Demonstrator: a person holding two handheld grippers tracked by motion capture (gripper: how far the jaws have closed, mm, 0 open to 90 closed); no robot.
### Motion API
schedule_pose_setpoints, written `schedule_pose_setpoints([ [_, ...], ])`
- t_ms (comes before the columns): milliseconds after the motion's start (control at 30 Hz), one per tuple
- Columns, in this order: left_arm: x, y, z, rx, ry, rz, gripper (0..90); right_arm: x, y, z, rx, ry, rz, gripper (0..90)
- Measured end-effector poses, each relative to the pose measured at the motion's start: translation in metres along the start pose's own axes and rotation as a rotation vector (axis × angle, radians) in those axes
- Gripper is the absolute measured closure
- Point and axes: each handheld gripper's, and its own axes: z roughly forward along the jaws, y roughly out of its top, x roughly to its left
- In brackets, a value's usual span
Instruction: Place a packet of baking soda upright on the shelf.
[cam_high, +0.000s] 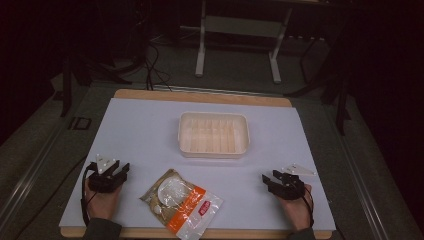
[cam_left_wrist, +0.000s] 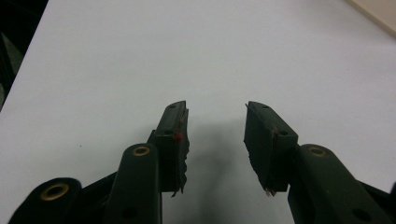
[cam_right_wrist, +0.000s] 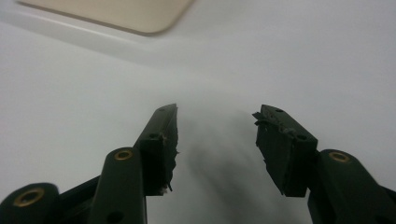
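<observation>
Left tool (cam_high: 123, 169) low over table (cam_high: 145, 130), gaping, empty; right tool (cam_high: 269, 179) likewise, flanking packet (cam_high: 181, 200).

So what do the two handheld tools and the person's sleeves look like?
Both the left tool and the right tool are black, with two blocky jaws, brass-coloured rivets and ragged pads. Each carries a pale three-cornered plate and trails a black cable. The sleeves look dark.

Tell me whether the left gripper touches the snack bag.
Apart. The high view shows bare white table between the left gripper and the snack bag.
</observation>
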Motion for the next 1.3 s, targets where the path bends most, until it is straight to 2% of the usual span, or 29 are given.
schedule_pose_setpoints([
  [167,-0.002,0.0,0.0,-0.007,-0.004,0.02,58.7,0.01,0.002,0.001,-0.001,0.035,-0.025,47.2],
  [467,-0.002,0.0,0.0,-0.017,-0.02,0.025,58.8,0.025,0.005,0.003,0.001,0.113,-0.022,44.8],
  [600,-0.003,0.0,0.0,-0.009,-0.025,0.032,58.6,0.033,0.007,0.004,0.003,0.147,-0.019,44.6],
  [900,-0.003,0.001,0.001,-0.002,-0.023,0.033,58.2,0.05,0.008,0.006,0.004,0.209,-0.043,43.7],
  [1033,-0.004,0.001,0.001,0.003,-0.021,0.046,58.1,0.058,0.01,0.007,0.009,0.23,-0.061,43.0],
  [1300,-0.004,0.001,0.002,0.005,-0.022,0.048,58.2,0.069,0.012,0.007,0.009,0.28,-0.073,42.2],
])
